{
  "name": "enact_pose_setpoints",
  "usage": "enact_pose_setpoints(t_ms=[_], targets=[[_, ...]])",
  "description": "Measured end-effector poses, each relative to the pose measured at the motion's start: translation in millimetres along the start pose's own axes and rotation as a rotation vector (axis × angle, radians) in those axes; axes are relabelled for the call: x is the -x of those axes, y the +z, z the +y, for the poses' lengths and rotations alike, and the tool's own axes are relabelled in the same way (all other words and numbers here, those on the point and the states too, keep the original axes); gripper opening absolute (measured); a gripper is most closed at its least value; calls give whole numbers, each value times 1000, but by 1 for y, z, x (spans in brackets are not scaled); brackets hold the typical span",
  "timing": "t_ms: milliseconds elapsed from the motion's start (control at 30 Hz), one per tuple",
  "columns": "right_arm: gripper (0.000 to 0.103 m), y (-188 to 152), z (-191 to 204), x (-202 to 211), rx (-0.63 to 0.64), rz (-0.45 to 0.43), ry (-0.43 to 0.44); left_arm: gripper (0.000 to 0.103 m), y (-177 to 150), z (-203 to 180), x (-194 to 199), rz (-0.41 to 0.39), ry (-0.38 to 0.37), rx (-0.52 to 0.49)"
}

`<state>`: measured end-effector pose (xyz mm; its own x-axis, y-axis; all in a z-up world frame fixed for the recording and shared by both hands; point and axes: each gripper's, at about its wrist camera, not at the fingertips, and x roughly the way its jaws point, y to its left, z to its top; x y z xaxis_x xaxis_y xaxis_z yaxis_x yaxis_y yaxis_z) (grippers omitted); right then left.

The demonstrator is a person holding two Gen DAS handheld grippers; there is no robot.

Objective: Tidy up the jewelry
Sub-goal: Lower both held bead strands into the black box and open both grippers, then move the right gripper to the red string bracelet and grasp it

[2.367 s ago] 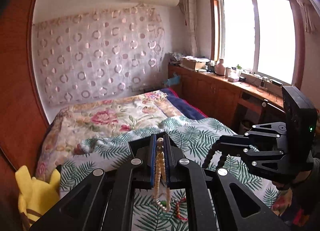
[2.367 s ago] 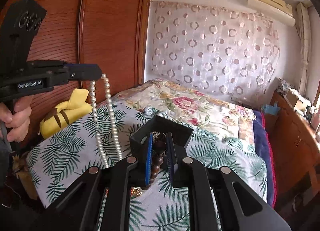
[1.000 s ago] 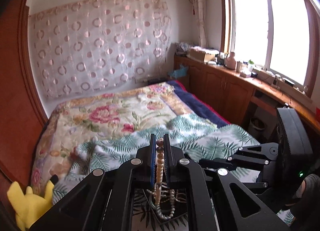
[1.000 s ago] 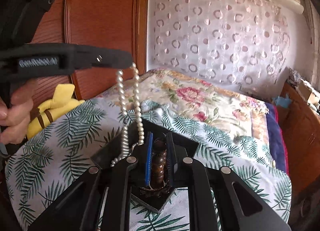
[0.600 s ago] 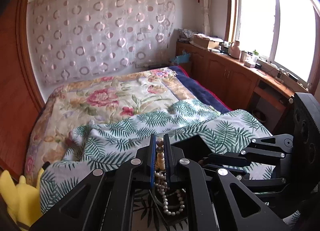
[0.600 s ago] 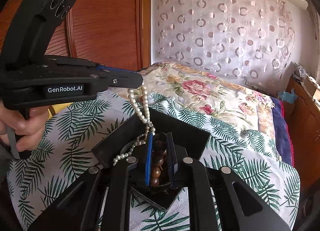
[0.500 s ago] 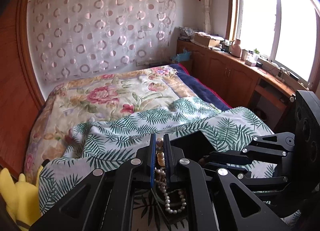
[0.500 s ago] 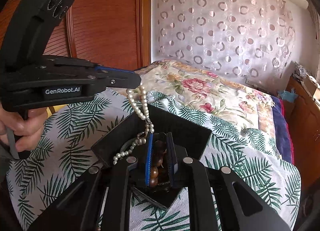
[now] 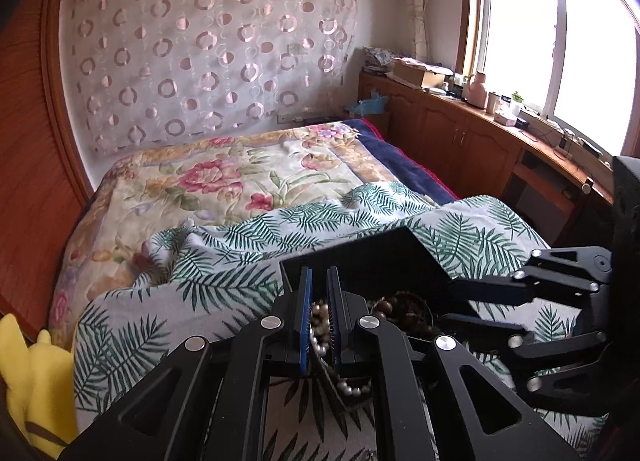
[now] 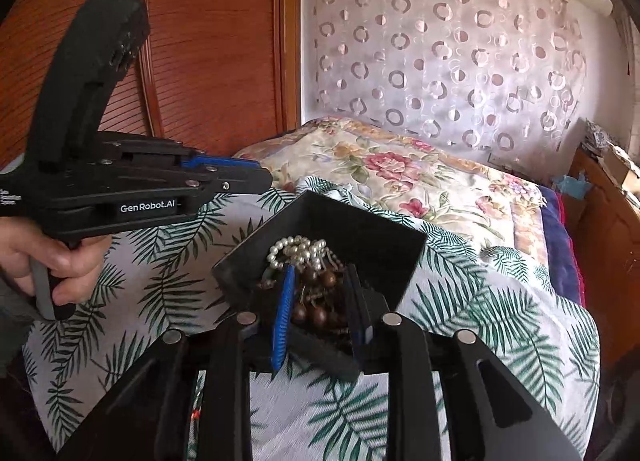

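A black open box (image 10: pixel 360 233) sits on the palm-leaf cloth; the left wrist view shows its rim (image 9: pixel 360 245). A white pearl necklace (image 10: pixel 296 249) lies piled inside it, and pearls (image 9: pixel 320 313) show through the narrow slit of my left gripper (image 9: pixel 319 277). That left gripper (image 10: pixel 260 181) hovers at the box's left corner, shut, and no strand hangs from its tip. My right gripper (image 10: pixel 320 273) is over the box with its jaws opening. The brown wooden beads (image 10: pixel 330 279) lie loose between the pads. The brown beads (image 9: pixel 400 305) rest beside my right gripper (image 9: pixel 446 301).
A hand (image 10: pixel 60 257) grips the left tool's handle. A yellow plush toy (image 9: pixel 28 373) lies at the bed's left edge. Floral blanket (image 9: pixel 224 181) covers the far bed. Wooden wardrobe (image 10: pixel 208 41) stands left, and cluttered wooden cabinets (image 9: pixel 460 141) run under the window.
The pearl strand that hung from my left gripper now lies heaped in the box, and that gripper has sunk. My right jaws have spread, freeing the brown beads into the box.
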<state>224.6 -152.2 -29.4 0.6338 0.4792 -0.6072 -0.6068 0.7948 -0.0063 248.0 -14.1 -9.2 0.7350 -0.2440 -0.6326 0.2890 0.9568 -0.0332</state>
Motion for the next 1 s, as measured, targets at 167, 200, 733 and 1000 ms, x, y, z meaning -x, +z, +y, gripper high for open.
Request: enact_pose_setpoints(t_ms=[167, 200, 733, 1000], targets=[[27, -17, 11, 23, -5, -5, -3, 45, -14, 2, 12, -12, 10, 21], [27, -20, 13, 25, -8, -4, -2, 47, -18, 2, 14, -8, 13, 23], [27, -82, 46, 44, -74, 93, 32, 95, -94, -8, 66, -20, 51, 78], [27, -97, 62, 23, -62, 199, 45, 95, -130, -4, 88, 1, 45, 114]])
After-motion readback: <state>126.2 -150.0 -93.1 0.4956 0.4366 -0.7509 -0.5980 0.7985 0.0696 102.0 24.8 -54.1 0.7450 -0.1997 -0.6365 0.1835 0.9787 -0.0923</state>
